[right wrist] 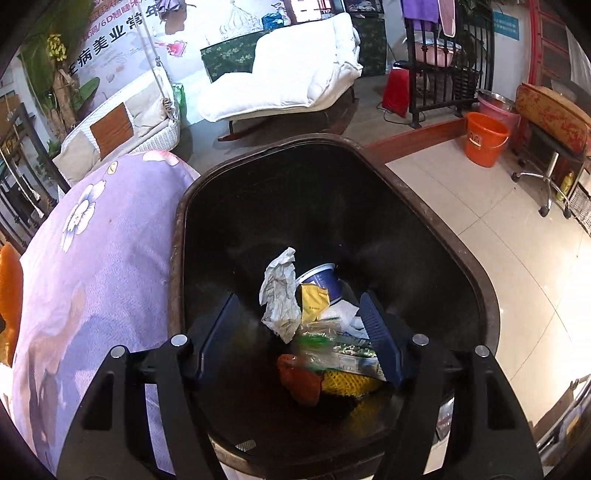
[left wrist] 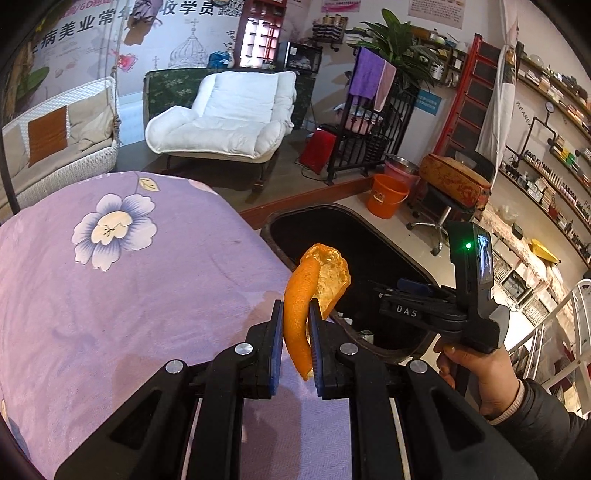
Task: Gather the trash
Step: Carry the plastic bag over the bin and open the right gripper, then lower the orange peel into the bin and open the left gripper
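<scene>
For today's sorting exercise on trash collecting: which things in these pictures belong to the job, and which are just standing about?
Belong to the job:
- curled orange fruit peel, gripped by the left gripper
- dark plastic trash bin
- crumpled white paper inside it
- open right gripper above the bin

Standing about:
- white cushioned rocking chair
- orange plastic bucket
- purple flowered cloth

Premises comprised a cluttered interior with a pale tiled floor (right wrist: 498, 236) and a raised platform edged in red-brown timber. A white cushioned rocking lounger (left wrist: 225, 114) stood on the platform beside a white wicker swing seat (left wrist: 55, 144). An orange bucket (left wrist: 388, 195) sat on the tiles near a swivel stool. Stocked wall shelves (left wrist: 554, 173) lined the right side. A printed mural (left wrist: 177, 33) covered the rear wall.
</scene>
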`<state>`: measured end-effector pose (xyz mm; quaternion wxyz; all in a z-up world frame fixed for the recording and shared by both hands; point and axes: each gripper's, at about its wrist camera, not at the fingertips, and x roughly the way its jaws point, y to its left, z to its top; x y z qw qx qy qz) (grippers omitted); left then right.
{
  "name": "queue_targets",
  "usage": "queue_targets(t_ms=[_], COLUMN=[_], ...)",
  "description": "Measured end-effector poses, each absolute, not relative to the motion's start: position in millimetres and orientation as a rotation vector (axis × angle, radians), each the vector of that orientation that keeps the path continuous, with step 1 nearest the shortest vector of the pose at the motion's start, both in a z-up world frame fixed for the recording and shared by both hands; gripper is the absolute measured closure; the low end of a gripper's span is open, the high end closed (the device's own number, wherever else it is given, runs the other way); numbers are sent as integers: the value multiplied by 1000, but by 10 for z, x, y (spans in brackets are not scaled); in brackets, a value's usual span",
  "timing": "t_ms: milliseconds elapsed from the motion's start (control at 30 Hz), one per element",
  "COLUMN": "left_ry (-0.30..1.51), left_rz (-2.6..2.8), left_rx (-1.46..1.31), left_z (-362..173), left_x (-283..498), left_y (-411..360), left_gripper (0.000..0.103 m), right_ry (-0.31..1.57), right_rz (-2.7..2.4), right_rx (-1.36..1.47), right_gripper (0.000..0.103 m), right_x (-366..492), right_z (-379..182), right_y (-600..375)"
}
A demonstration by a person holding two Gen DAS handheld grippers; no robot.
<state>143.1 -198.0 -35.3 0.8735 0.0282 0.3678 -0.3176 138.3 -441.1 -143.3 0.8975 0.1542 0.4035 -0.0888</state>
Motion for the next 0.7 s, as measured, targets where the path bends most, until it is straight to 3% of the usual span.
queue_targets(t_ms=[700], left_ry=[814], left_rz=[-795], left_rx=[181], left_z=[-475], left_x=[1555], left_y=[-2900], left_gripper=[89], right_ry=[682], right_rz=[-348], right_rx=[261], right_gripper=[22], right_x=[253], right_z=[-1034], right_y=[-4646])
